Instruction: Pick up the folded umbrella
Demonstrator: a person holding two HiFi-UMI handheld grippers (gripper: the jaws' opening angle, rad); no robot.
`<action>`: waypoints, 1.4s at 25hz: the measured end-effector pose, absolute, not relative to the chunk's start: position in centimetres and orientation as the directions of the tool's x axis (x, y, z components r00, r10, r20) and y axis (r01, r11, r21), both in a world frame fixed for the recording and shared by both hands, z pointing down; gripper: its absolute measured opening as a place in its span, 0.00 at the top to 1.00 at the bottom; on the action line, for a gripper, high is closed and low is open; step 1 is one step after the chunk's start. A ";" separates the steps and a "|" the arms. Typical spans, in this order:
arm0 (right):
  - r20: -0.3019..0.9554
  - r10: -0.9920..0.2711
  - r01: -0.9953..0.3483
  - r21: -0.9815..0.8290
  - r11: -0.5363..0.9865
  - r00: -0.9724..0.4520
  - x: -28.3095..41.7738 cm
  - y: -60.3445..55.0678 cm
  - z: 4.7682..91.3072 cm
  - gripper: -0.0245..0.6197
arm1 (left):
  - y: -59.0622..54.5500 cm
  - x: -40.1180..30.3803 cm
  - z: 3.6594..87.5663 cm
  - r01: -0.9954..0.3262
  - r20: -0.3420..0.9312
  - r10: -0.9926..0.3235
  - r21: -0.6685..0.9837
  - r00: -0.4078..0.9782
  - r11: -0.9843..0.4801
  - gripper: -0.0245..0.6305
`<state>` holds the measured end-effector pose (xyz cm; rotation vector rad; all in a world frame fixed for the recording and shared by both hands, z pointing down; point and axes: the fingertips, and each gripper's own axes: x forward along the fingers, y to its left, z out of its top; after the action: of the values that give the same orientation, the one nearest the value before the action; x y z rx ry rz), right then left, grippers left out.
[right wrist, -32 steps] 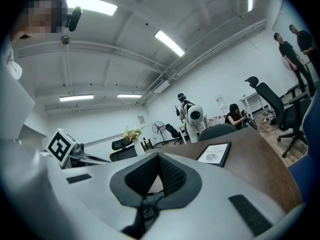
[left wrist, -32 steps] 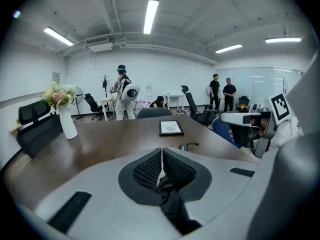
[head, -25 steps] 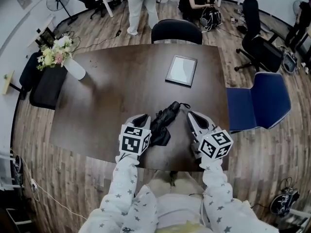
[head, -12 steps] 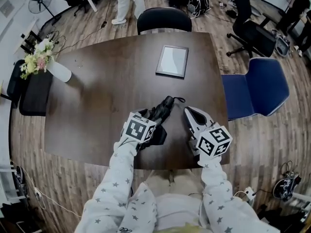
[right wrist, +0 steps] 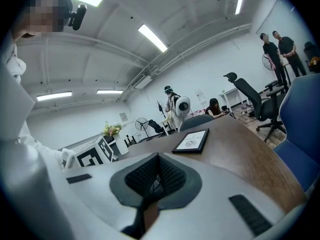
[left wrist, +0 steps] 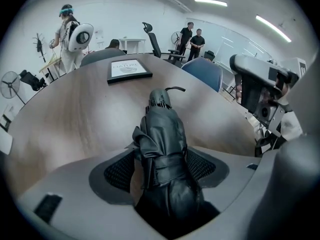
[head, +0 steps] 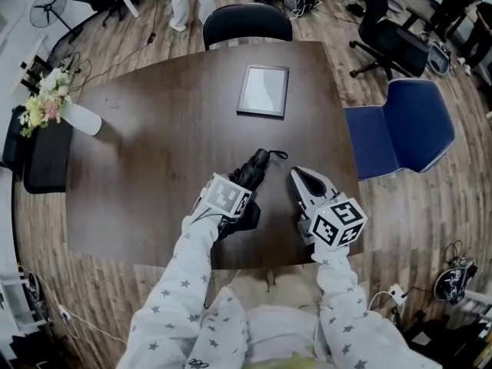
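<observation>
A black folded umbrella (head: 254,173) with a strap wrapped round its crumpled cloth lies on the dark brown wooden table (head: 154,152), in the lower centre of the head view near the table's lower edge, slanting up and to the right, its thin cord loop at the upper end. The left gripper (left wrist: 162,155), white with a black-and-white marker cube, tilts steeply down over the umbrella's lower half. Its jaws have just been opening and now stand wide apart, and the umbrella runs between the two dark ribbed pads (left wrist: 119,172). Bare table shows between the cloth and the left-hand pad, so there is no clamp on it. The right gripper (right wrist: 158,168) hangs just to the right of the umbrella, apart from it, pointing towards the top of the frame. Its jaws are closed together, pad against pad, with nothing between them. Further up the table, in the upper centre, lies a flat rectangular grey framed board (head: 264,91). A white vase of pale flowers (head: 58,106) sits at the table's left edge. A blue upholstered chair (head: 400,133) stands off the right edge, and a black chair (head: 246,25) at the top edge.
</observation>
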<state>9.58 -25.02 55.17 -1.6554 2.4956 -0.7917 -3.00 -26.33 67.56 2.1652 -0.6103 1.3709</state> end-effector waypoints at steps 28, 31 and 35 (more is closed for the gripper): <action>0.226 -0.894 -0.878 -0.387 0.282 -0.387 11.1 -24.4 53.5 0.93 | -26.9 -2.1 67.6 -0.617 0.897 -0.248 0.033 0.365 -0.786 0.58; 0.220 -0.895 -0.877 -0.387 0.285 -0.388 11.3 -24.1 53.3 0.93 | -26.6 -2.7 66.5 -0.660 0.890 -0.256 0.065 0.378 -0.749 0.58; 0.213 -0.893 -0.873 -0.389 0.294 -0.396 11.2 -24.0 53.0 0.93 | -26.5 -3.1 64.6 -0.708 0.852 -0.292 0.122 0.434 -0.696 0.58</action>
<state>11.17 -24.03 53.00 -1.7010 2.4911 -0.7023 -3.11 -26.51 64.60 2.2236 -0.8428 1.1869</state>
